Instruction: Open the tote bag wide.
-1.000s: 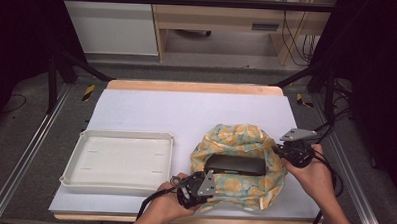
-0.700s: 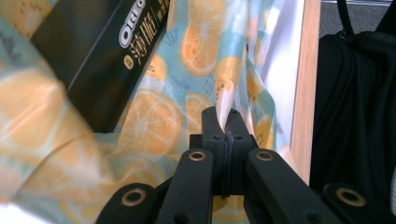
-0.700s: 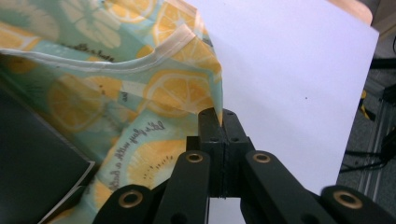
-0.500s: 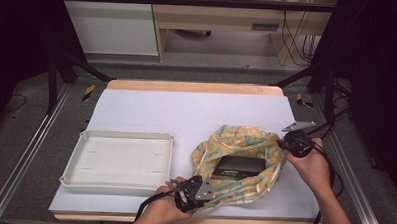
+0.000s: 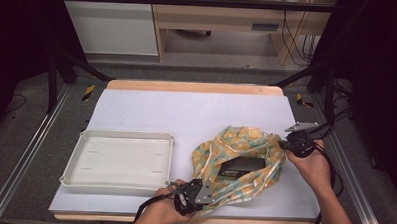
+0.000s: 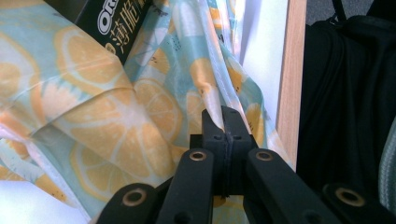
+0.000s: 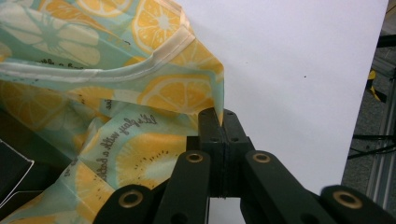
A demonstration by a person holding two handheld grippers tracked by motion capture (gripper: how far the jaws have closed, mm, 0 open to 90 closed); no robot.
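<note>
A lemon-print cloth (image 5: 244,163) lies bunched on the white table, wrapped loosely around a black cookie box (image 5: 242,167). My left gripper (image 5: 203,193) is near the front edge, shut on the cloth's near corner. In the left gripper view the jaws pinch the cloth (image 6: 140,121) at its hem, with the black box (image 6: 112,23) at the top. My right gripper (image 5: 285,145) is at the cloth's right side, shut on another corner. The right gripper view has the cloth (image 7: 140,102) corner clamped between the closed jaws of my right gripper (image 7: 219,116).
An empty white tray (image 5: 117,159) sits on the left half of the table (image 5: 186,111). The wooden front edge (image 6: 287,79) runs close beside my left gripper. Metal frame rails flank the table on both sides.
The cloth's two corners have been pulled apart, stretching it open around the box. My right gripper moved right and slightly down; my left gripper stayed near the front edge.
</note>
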